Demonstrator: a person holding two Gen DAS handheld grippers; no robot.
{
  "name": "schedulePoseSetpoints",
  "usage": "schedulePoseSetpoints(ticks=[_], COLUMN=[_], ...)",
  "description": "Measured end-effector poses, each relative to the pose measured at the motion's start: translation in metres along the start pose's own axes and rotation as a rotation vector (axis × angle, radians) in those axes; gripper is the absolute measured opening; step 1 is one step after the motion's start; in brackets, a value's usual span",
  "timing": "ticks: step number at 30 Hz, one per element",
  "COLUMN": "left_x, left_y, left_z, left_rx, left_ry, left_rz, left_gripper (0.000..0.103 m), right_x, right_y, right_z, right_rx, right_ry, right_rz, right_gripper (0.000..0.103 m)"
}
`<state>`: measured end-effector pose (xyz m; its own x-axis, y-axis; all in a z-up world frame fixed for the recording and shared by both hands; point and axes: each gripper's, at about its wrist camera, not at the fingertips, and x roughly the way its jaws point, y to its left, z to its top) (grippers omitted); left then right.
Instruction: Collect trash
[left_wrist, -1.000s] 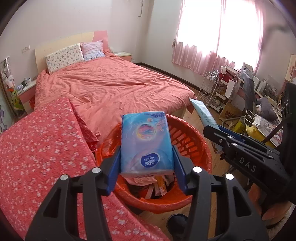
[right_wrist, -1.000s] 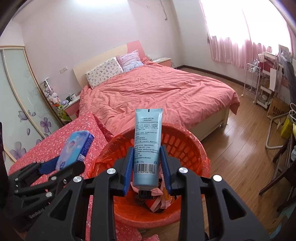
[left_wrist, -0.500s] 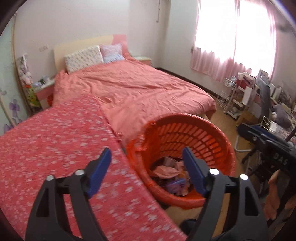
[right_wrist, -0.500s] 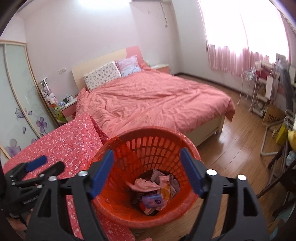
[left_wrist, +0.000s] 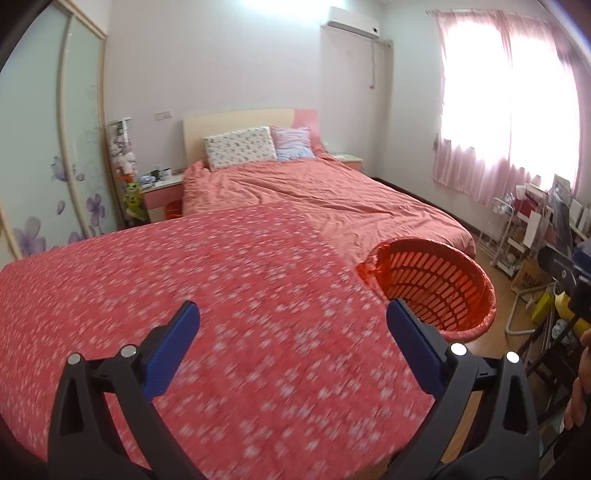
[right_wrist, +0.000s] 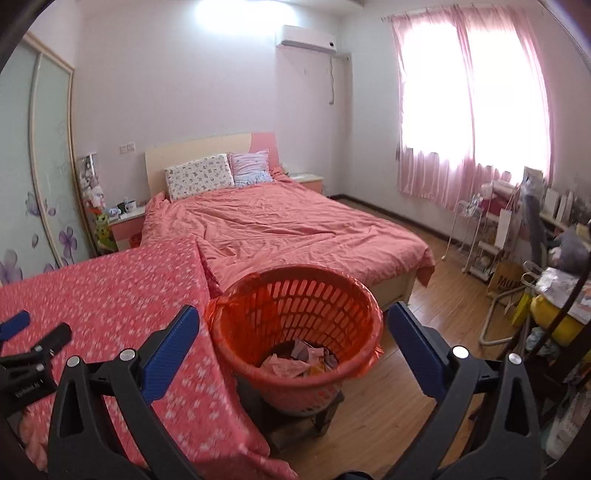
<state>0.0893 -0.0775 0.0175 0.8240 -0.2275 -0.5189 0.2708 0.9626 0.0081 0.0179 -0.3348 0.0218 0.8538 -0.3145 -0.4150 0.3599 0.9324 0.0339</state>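
Left hand-held gripper (left_wrist: 291, 325), right hand-held gripper (right_wrist: 293, 323): jaws just opened wide, empty.

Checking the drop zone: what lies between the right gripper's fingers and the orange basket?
Nothing. In the right wrist view the right gripper, jaws just opened wide and empty, frames the orange basket directly; trash lies inside it.

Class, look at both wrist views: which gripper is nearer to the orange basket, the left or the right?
Right. The right gripper, jaws open and empty, faces the orange basket directly. The left gripper, also open and empty, is over the floral tablecloth, the basket off to its right.
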Motion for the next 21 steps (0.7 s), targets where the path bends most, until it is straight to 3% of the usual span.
schedulePoseSetpoints(ticks=[8,14,21], left_x=[-0.057,-0.085,-0.098], left_y=[0.027,0.040,0.050], left_z=[-0.043,-0.059,-0.063], left_rx=[-0.038,-0.079,-0.132], left_ry=[-0.049,-0.073,-0.068], left_rz=[0.125,0.167,0.161], left_gripper=[0.099,0.099,0.099], right_x=[-0.052,-0.053,-0.058], right_y=[0.028,0.038,0.042], right_z=[-0.028,-0.037,-0.043], right_rx=[-0.043,0.001,0.015], right_ry=[-0.172,-0.046,0.025], right_rz=[-0.084,-0.064,-0.083], right_gripper=[0.101,0.101,0.101])
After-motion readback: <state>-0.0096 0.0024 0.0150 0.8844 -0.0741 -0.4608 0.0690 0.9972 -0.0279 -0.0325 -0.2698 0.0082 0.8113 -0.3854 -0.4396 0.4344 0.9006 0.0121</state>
